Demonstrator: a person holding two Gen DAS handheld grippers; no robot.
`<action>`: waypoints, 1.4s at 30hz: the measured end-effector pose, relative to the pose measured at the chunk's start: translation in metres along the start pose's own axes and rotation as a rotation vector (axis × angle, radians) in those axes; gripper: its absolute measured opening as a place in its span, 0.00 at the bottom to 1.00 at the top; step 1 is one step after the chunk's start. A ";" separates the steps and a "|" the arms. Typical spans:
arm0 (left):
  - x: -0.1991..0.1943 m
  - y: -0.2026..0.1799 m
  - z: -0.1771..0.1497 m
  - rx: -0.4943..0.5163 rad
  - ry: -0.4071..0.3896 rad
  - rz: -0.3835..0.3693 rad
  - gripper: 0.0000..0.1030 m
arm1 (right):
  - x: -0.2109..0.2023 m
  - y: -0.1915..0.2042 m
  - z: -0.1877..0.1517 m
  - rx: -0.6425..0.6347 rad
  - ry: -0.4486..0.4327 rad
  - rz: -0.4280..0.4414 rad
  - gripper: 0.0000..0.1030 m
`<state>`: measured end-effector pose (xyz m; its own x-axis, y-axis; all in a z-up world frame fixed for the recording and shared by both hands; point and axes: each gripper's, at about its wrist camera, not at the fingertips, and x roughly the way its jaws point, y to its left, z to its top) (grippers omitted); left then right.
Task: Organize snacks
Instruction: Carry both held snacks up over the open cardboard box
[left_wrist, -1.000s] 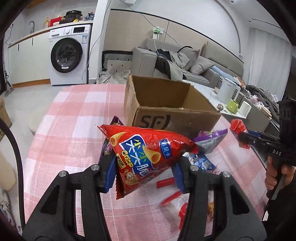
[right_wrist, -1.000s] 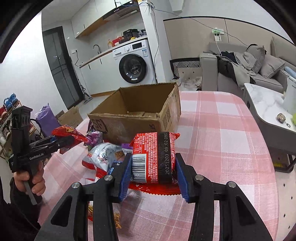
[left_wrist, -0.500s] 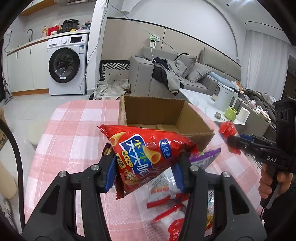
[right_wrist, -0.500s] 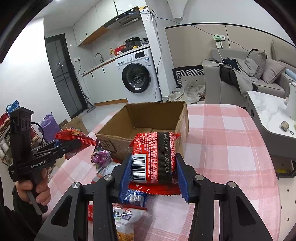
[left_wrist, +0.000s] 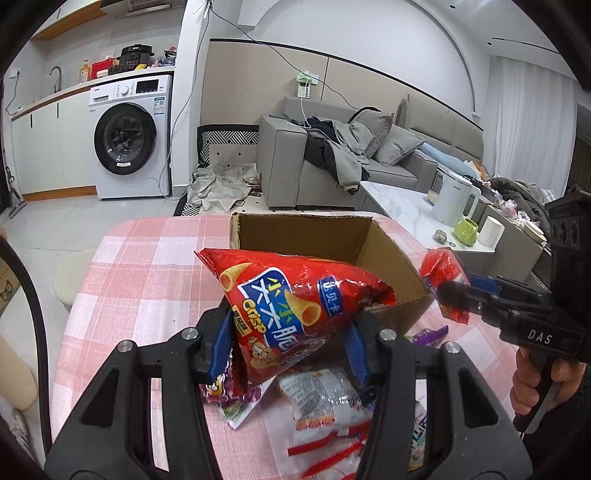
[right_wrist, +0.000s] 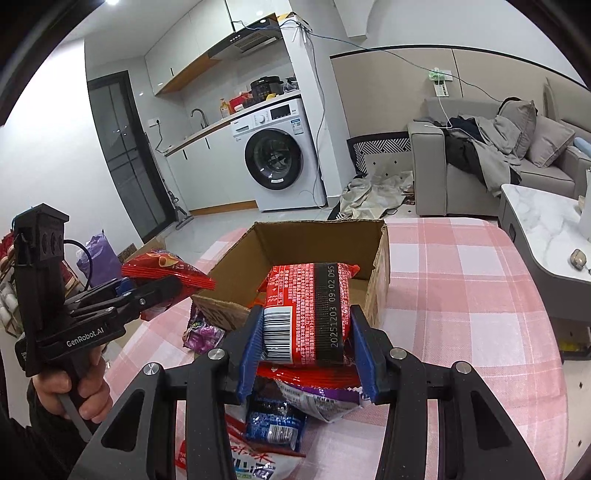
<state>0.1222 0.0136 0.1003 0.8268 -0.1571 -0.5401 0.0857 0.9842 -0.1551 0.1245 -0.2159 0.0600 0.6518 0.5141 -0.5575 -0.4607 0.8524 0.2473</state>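
Note:
My left gripper (left_wrist: 288, 350) is shut on a red corn-crisp bag (left_wrist: 288, 299) and holds it above the table, just short of the open cardboard box (left_wrist: 314, 236). It also shows in the right wrist view (right_wrist: 162, 291) with the bag (right_wrist: 166, 269). My right gripper (right_wrist: 304, 350) is shut on a red noodle packet (right_wrist: 310, 310), held over the box's (right_wrist: 314, 247) near edge; the packet shows in the left wrist view (left_wrist: 441, 269). Several loose snack packets (left_wrist: 325, 398) lie on the pink checked tablecloth (right_wrist: 461, 295) below both grippers.
A purple packet (right_wrist: 201, 328) lies by the box's near left corner. A marble side table (left_wrist: 406, 206) with a white kettle (left_wrist: 452, 201) and green mug (left_wrist: 466, 230) stands right of the table. A grey sofa (left_wrist: 332, 170) and washing machine (left_wrist: 129, 136) stand behind.
Both grippers have risen and moved forward toward the box with their packets still held. The box's inside now shows more from above.

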 end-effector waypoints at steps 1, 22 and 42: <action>0.002 0.000 0.002 -0.003 0.003 0.000 0.47 | 0.002 0.000 0.001 0.003 0.001 0.000 0.44; 0.061 -0.005 0.031 0.039 0.030 0.029 0.47 | 0.033 -0.005 0.021 0.018 0.022 0.028 0.44; 0.116 -0.004 0.028 0.058 0.112 0.041 0.47 | 0.070 -0.010 0.030 0.029 0.071 0.046 0.44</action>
<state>0.2331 -0.0067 0.0610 0.7632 -0.1221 -0.6346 0.0882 0.9925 -0.0849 0.1929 -0.1860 0.0420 0.5858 0.5455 -0.5994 -0.4707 0.8311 0.2962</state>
